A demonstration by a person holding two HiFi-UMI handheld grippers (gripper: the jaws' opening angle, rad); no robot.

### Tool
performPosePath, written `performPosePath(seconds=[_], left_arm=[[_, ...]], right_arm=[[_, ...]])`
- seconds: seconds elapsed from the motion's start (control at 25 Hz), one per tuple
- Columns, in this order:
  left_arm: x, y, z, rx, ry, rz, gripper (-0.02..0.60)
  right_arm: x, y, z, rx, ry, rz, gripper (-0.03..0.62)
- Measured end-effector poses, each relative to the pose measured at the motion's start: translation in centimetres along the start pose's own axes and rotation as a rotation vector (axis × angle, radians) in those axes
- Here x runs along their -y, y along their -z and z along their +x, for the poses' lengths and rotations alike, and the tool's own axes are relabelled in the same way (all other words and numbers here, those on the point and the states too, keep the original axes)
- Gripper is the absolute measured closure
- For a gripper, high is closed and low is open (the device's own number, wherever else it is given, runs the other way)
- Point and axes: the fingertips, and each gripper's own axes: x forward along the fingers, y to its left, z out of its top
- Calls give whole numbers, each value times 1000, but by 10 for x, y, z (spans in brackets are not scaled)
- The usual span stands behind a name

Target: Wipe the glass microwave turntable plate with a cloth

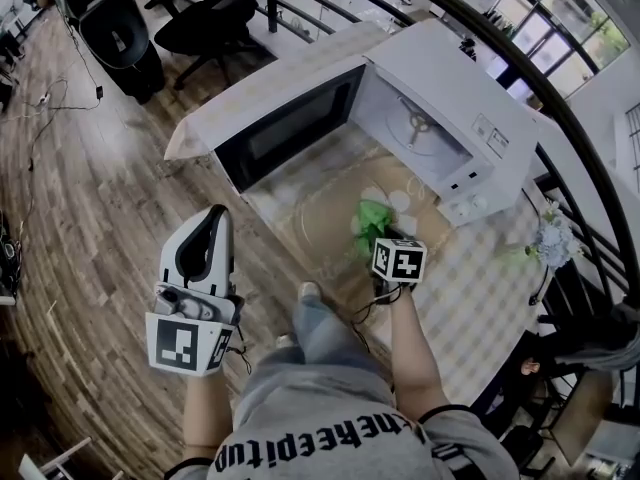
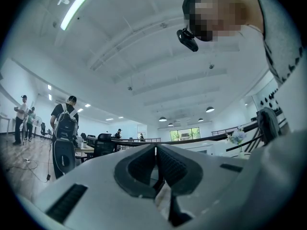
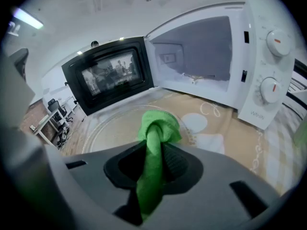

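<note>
The glass turntable plate (image 1: 308, 218) lies flat on the patterned tablecloth in front of the open microwave (image 1: 440, 108). My right gripper (image 1: 381, 239) hovers over the plate's right part, shut on a bunched green cloth (image 1: 371, 222). In the right gripper view the cloth (image 3: 156, 131) sticks out beyond the jaws, just above the plate (image 3: 112, 128). My left gripper (image 1: 207, 240) is held off the table over the wooden floor. Its jaws (image 2: 155, 150) are shut on nothing and point up into the room.
The microwave door (image 1: 290, 123) hangs open to the left of the plate, with the empty cavity (image 3: 201, 51) behind. A vase of flowers (image 1: 552, 240) stands at the table's right edge by a railing. Office chairs (image 1: 205, 18) and standing people (image 2: 64, 128) are farther off.
</note>
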Motion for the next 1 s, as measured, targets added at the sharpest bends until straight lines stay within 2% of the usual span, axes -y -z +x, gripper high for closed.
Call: performPosePath(seconds=[0.16,0.36,0.56,0.68,0.8,1.0], left_arm=[[4,-1,0,1,4,2,569],[7,-4,-3,-2,3,9,569],[7,-5,-10,-5,-6,9,569],[11,-5,-14,-4,0,5,569],[20,-6,-14,-1,18,6,569],[27,-5,-20,-3,24,2,569]], right_arm=[[16,1,-5,7,9,29,508],[20,1,-10,7,22,18,510],[38,5,-13,8,65,37,508],[32,4,-14,2,60,36,508],[-2,-1,-19,22,-17,21,508],[-96,16,-22,4,-201,-75,508]])
